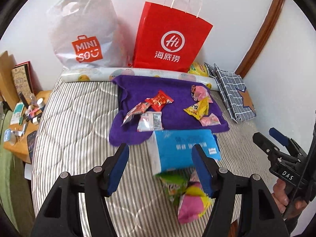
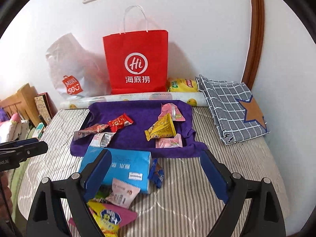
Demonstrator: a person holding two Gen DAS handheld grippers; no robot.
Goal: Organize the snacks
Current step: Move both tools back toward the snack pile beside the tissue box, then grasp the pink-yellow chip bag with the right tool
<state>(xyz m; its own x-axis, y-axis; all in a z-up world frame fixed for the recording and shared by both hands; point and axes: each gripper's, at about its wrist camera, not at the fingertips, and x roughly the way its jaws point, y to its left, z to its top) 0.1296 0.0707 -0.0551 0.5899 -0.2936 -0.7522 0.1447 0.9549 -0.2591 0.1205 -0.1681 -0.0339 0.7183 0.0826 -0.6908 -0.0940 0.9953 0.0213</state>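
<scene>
Nearest the cameras, both grippers hang above a bed covered in a grey-and-white striped sheet (image 2: 197, 187), each with its jaws apart and nothing between them. The left gripper (image 1: 161, 169) has blue pads and stands over a small heap of snack packets (image 1: 187, 199), pink, yellow and green, lying loose on the sheet; the right gripper (image 2: 156, 173) is spread wider, and from the left wrist view it shows at the right edge with a hand (image 1: 284, 193) around its handle. Just beyond the heap lies a blue tissue pack (image 2: 122, 167), with a small blue wrapper (image 2: 157, 172) beside its right end. Touching the pack's far side is a purple towel (image 2: 136, 136) spread flat, and on it the snacks sit in two loose groups: red packets (image 2: 119, 122) and a silvery-white one (image 2: 102, 139) to the left, a yellow packet (image 2: 161, 130) and pink ones (image 2: 170, 111) to the right. Behind the towel a roll of printed paper (image 2: 138, 97) lies across the bed. Against the wall stand a red paper bag (image 2: 136, 63) and a white plastic bag (image 1: 83, 33), with a yellow package (image 2: 182, 85), its print too small to read, tucked beside the red bag. A blue checked cloth (image 2: 231, 108) with a brown star lies at the right.
</scene>
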